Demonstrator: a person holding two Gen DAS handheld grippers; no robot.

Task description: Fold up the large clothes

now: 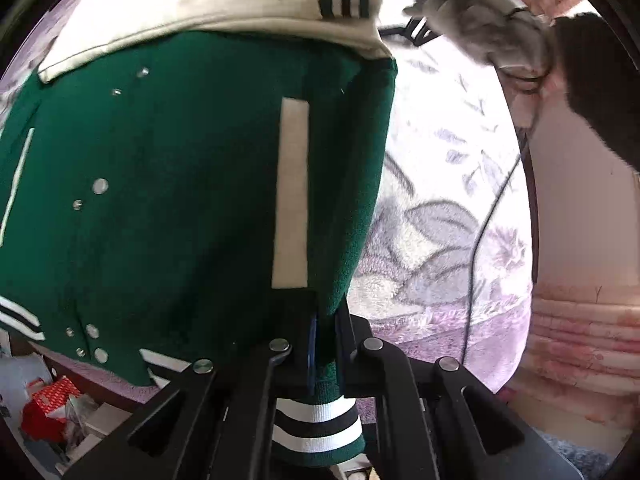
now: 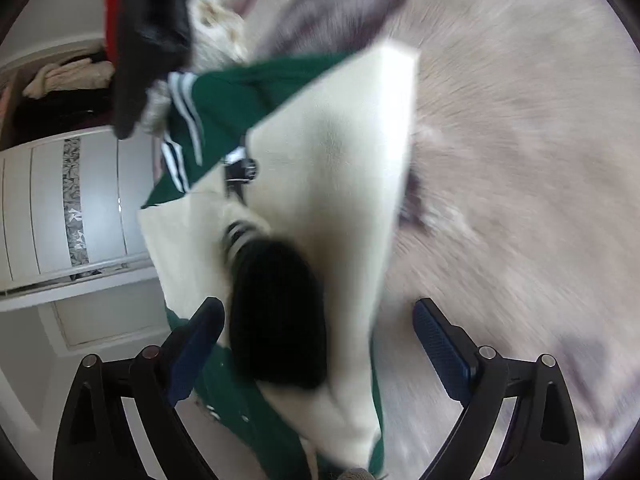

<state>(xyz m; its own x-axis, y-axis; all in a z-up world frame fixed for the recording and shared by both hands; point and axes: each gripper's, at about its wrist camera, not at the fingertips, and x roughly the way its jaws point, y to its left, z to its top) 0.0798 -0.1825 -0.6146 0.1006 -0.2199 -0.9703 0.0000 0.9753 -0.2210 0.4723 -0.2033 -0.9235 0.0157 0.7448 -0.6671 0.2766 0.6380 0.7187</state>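
Note:
A green varsity jacket (image 1: 180,200) with cream sleeves, snap buttons and green-white striped ribbing fills the left wrist view. My left gripper (image 1: 324,344) is shut on the jacket's lower hem by the striped ribbing (image 1: 316,428) and holds it lifted off the bed. In the blurred right wrist view the same jacket (image 2: 224,100) hangs with a cream sleeve (image 2: 340,184) in front. My right gripper (image 2: 320,344) is open, its blue-padded fingers on either side of the sleeve and a black cuff (image 2: 276,316), not closed on them.
A lilac floral blanket (image 1: 440,208) covers the bed, with a thin dark cable (image 1: 480,232) across it. A grey fluffy garment (image 1: 488,24) lies at the far end. Boxes and clutter (image 1: 52,404) sit on the floor left. A white wardrobe (image 2: 72,208) stands left.

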